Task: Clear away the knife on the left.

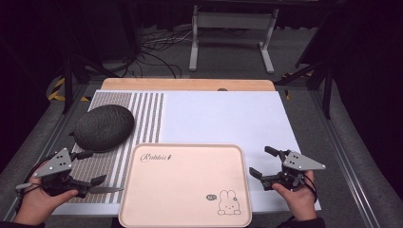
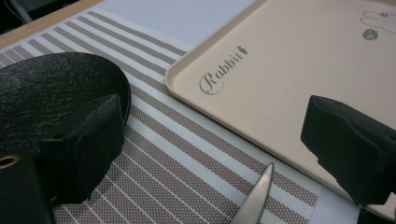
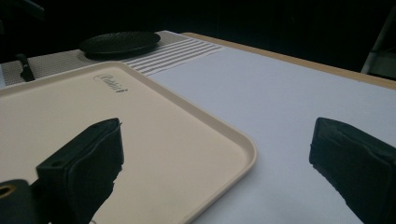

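Note:
A beige tray [image 1: 190, 147] with a rabbit drawing and "Rabbit" lettering lies empty at the table's front middle; it is also in both gripper views [image 2: 177, 88] [image 3: 243, 144]. My left gripper [image 1: 95, 166] [image 2: 212, 121] rests on the striped placemat [image 1: 147, 118] left of the tray, jaws wide apart. A silver knife blade [image 1: 107, 189] [image 2: 256, 198] points toward the tray from between those jaws; its handle is hidden. My right gripper [image 1: 259, 160] [image 3: 217, 135] stands open just right of the tray, nothing between its jaws.
A dark oval textured plate [image 1: 104, 126] [image 2: 51, 84] [image 3: 120, 43] sits on the placemat behind my left gripper. A white mat [image 1: 223, 118] covers the table's middle and right. The wooden table edge [image 1: 190, 84] runs along the back; a white frame [image 1: 233, 23] and cables lie beyond.

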Demonstrator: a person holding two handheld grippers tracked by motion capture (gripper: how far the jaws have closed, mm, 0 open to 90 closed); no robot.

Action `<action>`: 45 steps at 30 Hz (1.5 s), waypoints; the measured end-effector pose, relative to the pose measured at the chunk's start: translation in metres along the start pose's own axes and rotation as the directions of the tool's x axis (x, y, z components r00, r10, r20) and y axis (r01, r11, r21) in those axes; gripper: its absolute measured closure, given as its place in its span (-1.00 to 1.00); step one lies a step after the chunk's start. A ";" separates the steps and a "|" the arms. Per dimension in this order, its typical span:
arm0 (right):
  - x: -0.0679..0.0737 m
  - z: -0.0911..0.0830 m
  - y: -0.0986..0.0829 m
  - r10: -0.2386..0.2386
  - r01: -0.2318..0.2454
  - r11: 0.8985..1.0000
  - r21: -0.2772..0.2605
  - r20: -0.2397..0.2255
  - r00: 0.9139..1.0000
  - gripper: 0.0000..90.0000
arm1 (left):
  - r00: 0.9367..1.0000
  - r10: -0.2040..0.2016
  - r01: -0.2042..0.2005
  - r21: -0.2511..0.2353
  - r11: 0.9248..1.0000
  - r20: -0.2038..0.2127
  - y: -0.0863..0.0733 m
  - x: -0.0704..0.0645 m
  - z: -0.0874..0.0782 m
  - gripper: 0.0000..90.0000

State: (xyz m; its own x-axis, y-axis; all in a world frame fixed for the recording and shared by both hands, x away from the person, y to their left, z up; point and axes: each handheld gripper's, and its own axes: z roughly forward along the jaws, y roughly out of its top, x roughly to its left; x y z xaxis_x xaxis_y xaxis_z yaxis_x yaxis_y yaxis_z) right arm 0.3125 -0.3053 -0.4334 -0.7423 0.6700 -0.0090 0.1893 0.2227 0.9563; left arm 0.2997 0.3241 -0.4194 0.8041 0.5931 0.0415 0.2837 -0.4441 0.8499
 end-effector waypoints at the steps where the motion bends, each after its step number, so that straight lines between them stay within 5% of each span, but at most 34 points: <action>1: 0.000 0.000 0.000 -0.001 0.001 1.000 0.003 0.000 1.000 -0.92 | 1.000 0.006 -0.006 0.011 1.000 -0.001 0.001 0.000 -0.001 -0.84; 6: 0.000 0.001 -0.001 0.004 -0.004 1.000 0.008 0.005 1.000 -0.92 | 0.999 0.047 -0.047 0.073 0.996 0.002 0.008 0.001 -0.005 -0.85; 11: 0.000 0.002 -0.001 0.002 -0.002 1.000 0.013 0.003 1.000 -0.92 | 0.995 0.103 -0.103 0.157 0.982 0.007 0.014 0.001 -0.008 -0.85; 13: 0.000 0.002 -0.002 0.002 -0.002 1.000 0.017 -0.006 1.000 -0.91 | 0.990 0.140 -0.141 0.219 0.965 0.018 0.019 0.001 -0.009 -0.85; 14: 0.000 0.002 -0.002 0.002 -0.002 1.000 0.020 -0.007 1.000 -0.91 | 0.990 0.140 -0.141 0.219 0.965 0.018 0.019 0.001 -0.009 -0.85; 21: 0.001 0.003 -0.002 -0.001 0.001 1.000 0.023 -0.015 1.000 -0.91 | 0.979 0.200 -0.204 0.335 0.920 0.048 0.028 -0.001 -0.008 -0.85; 22: 0.001 0.003 -0.002 0.000 0.000 1.000 0.023 -0.016 1.000 -0.91 | 0.979 0.200 -0.204 0.335 0.920 0.048 0.028 -0.001 -0.008 -0.84; 23: 0.001 0.003 -0.002 0.002 -0.002 1.000 0.024 -0.017 1.000 -0.91 | 0.974 0.218 -0.223 0.361 0.906 0.055 0.030 -0.001 -0.007 -0.84; 24: 0.001 0.003 -0.002 0.001 0.000 1.000 0.025 -0.018 1.000 -0.91 | 0.974 0.218 -0.223 0.361 0.906 0.055 0.030 -0.001 -0.007 -0.84; 25: 0.001 0.003 -0.002 0.000 0.000 1.000 0.026 -0.018 1.000 -0.91 | 0.971 0.229 -0.237 0.382 0.893 0.067 0.031 -0.002 -0.006 -0.84; 26: 0.001 0.003 -0.002 0.000 0.000 1.000 0.026 -0.018 1.000 -0.91 | 0.971 0.229 -0.237 0.382 0.893 0.067 0.031 -0.002 -0.006 -0.83; 28: 0.001 0.003 -0.003 -0.001 0.001 1.000 0.026 -0.021 1.000 -0.91 | 0.968 0.237 -0.249 0.413 0.876 0.081 0.033 -0.002 -0.004 -0.83; 29: 0.001 0.003 -0.003 -0.001 0.001 1.000 0.026 -0.021 1.000 -0.91 | 0.968 0.237 -0.249 0.413 0.876 0.081 0.033 -0.002 -0.004 -0.83; 33: 0.001 0.003 -0.003 -0.002 0.003 1.000 0.027 -0.023 1.000 -0.90 | 0.964 0.246 -0.262 0.457 0.850 0.097 0.033 -0.002 -0.001 -0.83; 34: 0.001 0.003 -0.003 -0.002 0.003 1.000 0.027 -0.023 1.000 -0.90 | 0.964 0.246 -0.262 0.457 0.850 0.097 0.033 -0.002 -0.001 -0.83; 40: 0.001 0.003 -0.003 -0.005 0.006 0.999 0.031 -0.024 1.000 -0.90 | 0.959 0.259 -0.281 0.505 0.816 0.115 0.034 0.000 0.002 -0.83; 43: 0.001 0.003 -0.003 -0.006 0.006 0.999 0.032 -0.023 1.000 -0.90 | 0.958 0.263 -0.285 0.515 0.808 0.117 0.034 0.000 0.002 -0.82; 45: 0.001 0.003 -0.003 -0.006 0.007 0.999 0.034 -0.023 1.000 -0.90 | 0.952 0.278 -0.301 0.544 0.784 0.126 0.034 0.000 0.004 -0.81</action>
State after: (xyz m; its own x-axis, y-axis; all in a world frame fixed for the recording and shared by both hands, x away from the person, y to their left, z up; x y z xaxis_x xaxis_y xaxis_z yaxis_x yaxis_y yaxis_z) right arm 0.3133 -0.3031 -0.4371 -0.7582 0.6520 -0.0078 0.2062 0.2511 0.9458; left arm 0.3116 0.3067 -0.3921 0.9102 0.3568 0.2102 0.2646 -0.8915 0.3677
